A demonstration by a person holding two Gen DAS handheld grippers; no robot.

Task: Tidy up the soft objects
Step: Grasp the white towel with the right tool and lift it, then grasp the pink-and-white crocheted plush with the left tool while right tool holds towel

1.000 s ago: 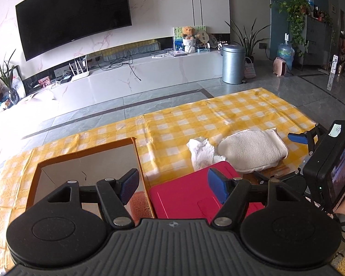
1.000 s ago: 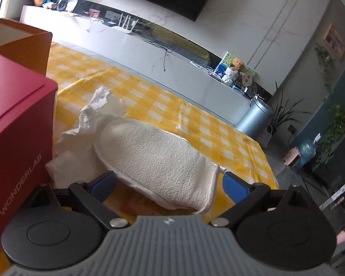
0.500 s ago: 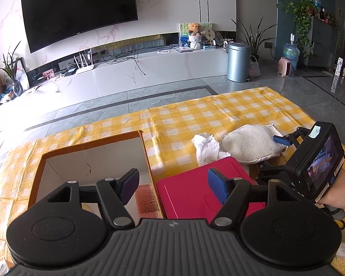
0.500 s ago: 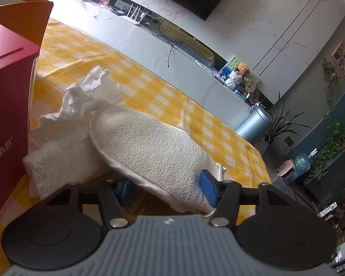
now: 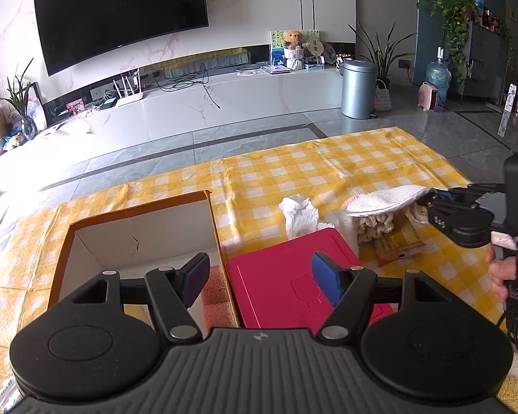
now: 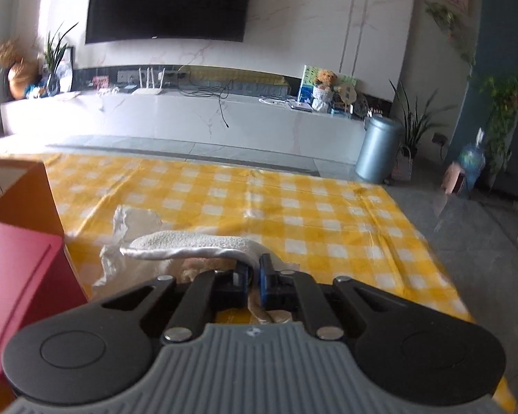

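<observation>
Drooping white terry mitt (image 6: 190,246), fluffy, satin-edged, one end pinched.

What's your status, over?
Right claw shut on white mitt, lifted off cloth. Left claw open, empty, over orange box. Nothing blocking.

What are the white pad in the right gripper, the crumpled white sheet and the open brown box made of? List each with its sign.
White pad: looks like terry cloth, nubby looped top, smooth satin-like edge; it droops where the right gripper pinches it.
Crumpled sheet: probably tissue paper, thin, matte, sharply creased.
Brown box: seemingly cardboard, matte brown rim, plain white inner walls.
</observation>
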